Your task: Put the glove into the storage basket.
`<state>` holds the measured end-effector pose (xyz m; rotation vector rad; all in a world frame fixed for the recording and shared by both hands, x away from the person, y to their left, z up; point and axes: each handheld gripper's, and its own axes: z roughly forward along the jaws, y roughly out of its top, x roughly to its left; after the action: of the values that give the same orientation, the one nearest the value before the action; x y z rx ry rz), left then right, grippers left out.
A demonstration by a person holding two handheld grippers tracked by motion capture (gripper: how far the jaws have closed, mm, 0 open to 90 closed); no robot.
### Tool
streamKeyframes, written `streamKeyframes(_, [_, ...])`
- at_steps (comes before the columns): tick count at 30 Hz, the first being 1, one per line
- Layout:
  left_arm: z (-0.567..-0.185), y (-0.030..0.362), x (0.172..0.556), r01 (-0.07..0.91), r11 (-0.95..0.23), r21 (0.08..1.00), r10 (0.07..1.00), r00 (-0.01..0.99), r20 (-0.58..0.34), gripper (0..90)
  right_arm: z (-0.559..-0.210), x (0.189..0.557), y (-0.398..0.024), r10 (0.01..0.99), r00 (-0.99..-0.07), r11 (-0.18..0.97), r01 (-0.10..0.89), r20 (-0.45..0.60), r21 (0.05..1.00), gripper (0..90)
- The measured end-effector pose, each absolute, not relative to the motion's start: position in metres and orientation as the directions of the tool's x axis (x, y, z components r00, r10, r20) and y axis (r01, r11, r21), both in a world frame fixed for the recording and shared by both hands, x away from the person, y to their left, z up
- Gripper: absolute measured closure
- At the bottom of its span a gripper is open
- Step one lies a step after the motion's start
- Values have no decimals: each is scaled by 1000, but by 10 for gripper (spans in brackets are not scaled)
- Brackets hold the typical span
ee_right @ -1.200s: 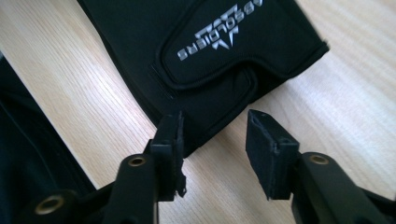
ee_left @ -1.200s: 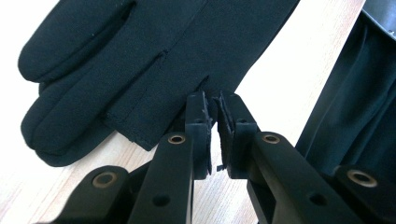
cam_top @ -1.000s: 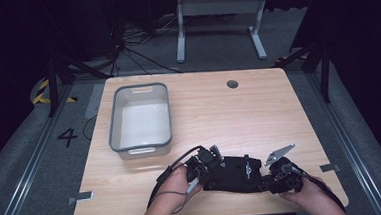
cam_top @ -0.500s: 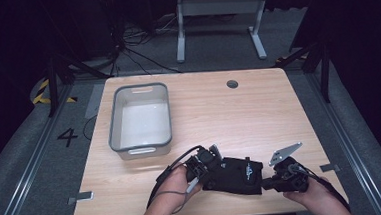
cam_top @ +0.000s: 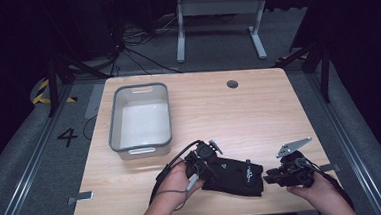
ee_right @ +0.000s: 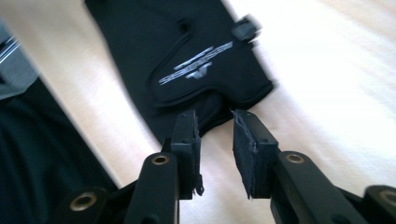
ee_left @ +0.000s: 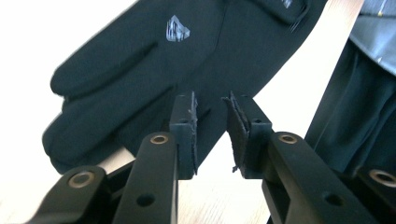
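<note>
Black glove (cam_top: 232, 172) lies flat on the table (cam_top: 258, 108) between the two grippers, long axis running from one to the other: fingers toward the left gripper (cam_top: 202, 162), cuff with logo toward the right gripper (cam_top: 273, 177).

Left gripper (ee_left: 211, 126): jaws have just been opening, now a modest gap, nothing pinched. In its own view the glove (ee_left: 187, 60) sits just past the jaw tips, fingers fanning off to the jaws' left.

Right gripper (ee_right: 215, 135): jaws closed and reopened, now apart about half, empty. The cuff edge (ee_right: 210, 109) lies right ahead of the tips, apart from the pads.

The glove is close to the table's near edge. Bare wood lies beyond the right jaws and on their far side. A grey bin (cam_top: 140, 118) stands beyond the left gripper, well apart from the glove. Nothing lies between jaws and glove.
</note>
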<state>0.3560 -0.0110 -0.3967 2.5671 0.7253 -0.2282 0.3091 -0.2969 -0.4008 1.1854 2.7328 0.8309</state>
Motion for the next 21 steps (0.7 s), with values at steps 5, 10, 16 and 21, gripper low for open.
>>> streamKeyframes(5, [-393, -13, 358, 520, -733, 439, 454, 854, -253, 602, -401, 313, -306, 714, -686, 532, 663, 141, 526, 688])
streamKeyframes(10, [-396, -18, 362, 491, -736, 466, 433, 871, -234, 543, -403, 318, -313, 735, -666, 511, 670, 130, 539, 671])
streamKeyframes(16, [-397, -26, 364, 451, -755, 476, 440, 887, -142, 479, -406, 323, -321, 754, -641, 478, 682, 139, 553, 667])
streamKeyframes(21, [-402, -37, 368, 404, -781, 476, 385, 912, -144, 436, -411, 325, -326, 766, -625, 459, 697, 152, 551, 648])
